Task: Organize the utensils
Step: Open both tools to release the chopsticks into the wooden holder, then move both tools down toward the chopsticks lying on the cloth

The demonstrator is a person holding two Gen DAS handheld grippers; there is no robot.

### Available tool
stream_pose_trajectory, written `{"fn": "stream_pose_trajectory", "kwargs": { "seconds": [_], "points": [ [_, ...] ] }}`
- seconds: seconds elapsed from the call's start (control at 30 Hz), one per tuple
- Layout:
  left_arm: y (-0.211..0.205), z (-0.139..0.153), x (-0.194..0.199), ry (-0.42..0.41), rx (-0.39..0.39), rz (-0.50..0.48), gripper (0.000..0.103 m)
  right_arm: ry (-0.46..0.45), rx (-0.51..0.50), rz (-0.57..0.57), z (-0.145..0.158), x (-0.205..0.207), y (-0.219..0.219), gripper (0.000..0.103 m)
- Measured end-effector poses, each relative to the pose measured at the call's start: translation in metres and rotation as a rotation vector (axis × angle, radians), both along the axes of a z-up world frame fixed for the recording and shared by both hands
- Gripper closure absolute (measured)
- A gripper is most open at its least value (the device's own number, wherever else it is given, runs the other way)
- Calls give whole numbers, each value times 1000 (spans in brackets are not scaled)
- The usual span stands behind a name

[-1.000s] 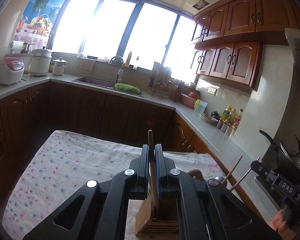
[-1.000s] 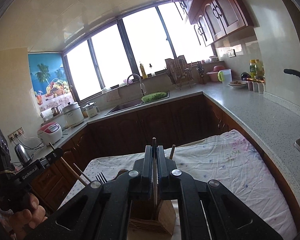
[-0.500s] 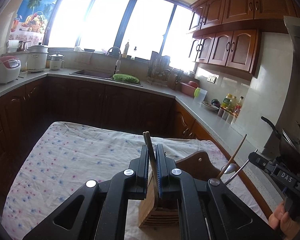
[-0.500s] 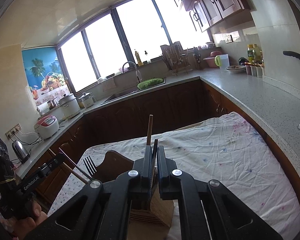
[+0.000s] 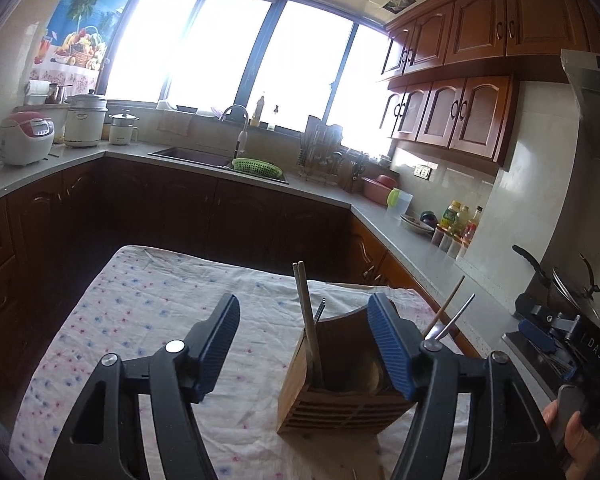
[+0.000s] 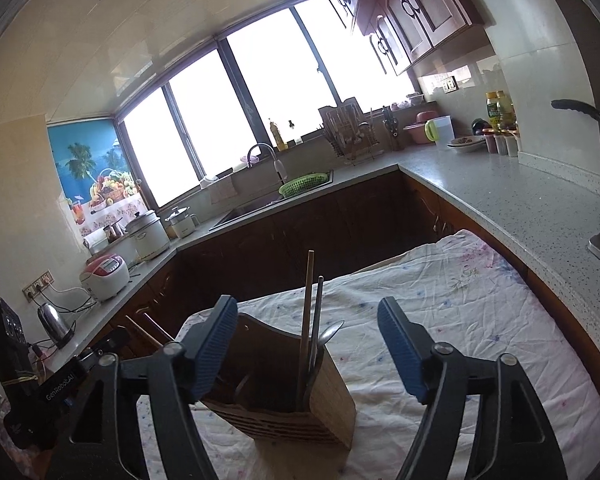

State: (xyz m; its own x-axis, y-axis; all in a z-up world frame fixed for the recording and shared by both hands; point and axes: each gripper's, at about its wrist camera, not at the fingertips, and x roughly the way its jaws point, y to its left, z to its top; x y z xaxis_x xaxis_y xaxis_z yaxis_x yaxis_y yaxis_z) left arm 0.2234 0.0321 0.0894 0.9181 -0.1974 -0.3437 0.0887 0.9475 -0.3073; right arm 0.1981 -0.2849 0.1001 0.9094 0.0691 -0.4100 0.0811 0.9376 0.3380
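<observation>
A wooden utensil holder stands on the cloth-covered table. My left gripper is just in front of it, jaws opening wide, pads touching nothing. A pair of wooden chopsticks and a fork stand in the holder between its fingers. My right gripper faces the holder from the other side, jaws also opening, empty. A chopstick, a metal handle and a spoon stand in the compartment before it.
Dark cabinets and a grey counter wrap around the table, with a sink, a green basket, cookers and bottles. A hand holds the other device at the right edge. A stove and pan sit at right.
Both grippers were shut on upright stick-like utensils over the holder. Now both stand wide open and have drawn back a little, and the utensils rest in the holder.
</observation>
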Motion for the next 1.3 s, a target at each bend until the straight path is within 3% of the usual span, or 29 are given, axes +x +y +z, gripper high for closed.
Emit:
{"fn": "stream_pose_trajectory", "kwargs": {
  "seconds": [0.1,0.2,0.47,0.8,1.3],
  "points": [
    [5,-7,-22,3,-10,21,11,-34,-3,-8,5,-19,0,8],
    [6,-20,-44,26,-5,29,6,-40,-3,-22,4,-40,0,5],
    [7,-40,-88,120,-29,25,6,10,-6,-26,-17,-88,4,5],
    [9,-50,-112,218,-29,2,6,90,-18,-54,-45,-140,0,4],
    [-6,-64,-118,326,9,-24,6,236,-4,-47,-92,-148,2,4]
  ]
}}
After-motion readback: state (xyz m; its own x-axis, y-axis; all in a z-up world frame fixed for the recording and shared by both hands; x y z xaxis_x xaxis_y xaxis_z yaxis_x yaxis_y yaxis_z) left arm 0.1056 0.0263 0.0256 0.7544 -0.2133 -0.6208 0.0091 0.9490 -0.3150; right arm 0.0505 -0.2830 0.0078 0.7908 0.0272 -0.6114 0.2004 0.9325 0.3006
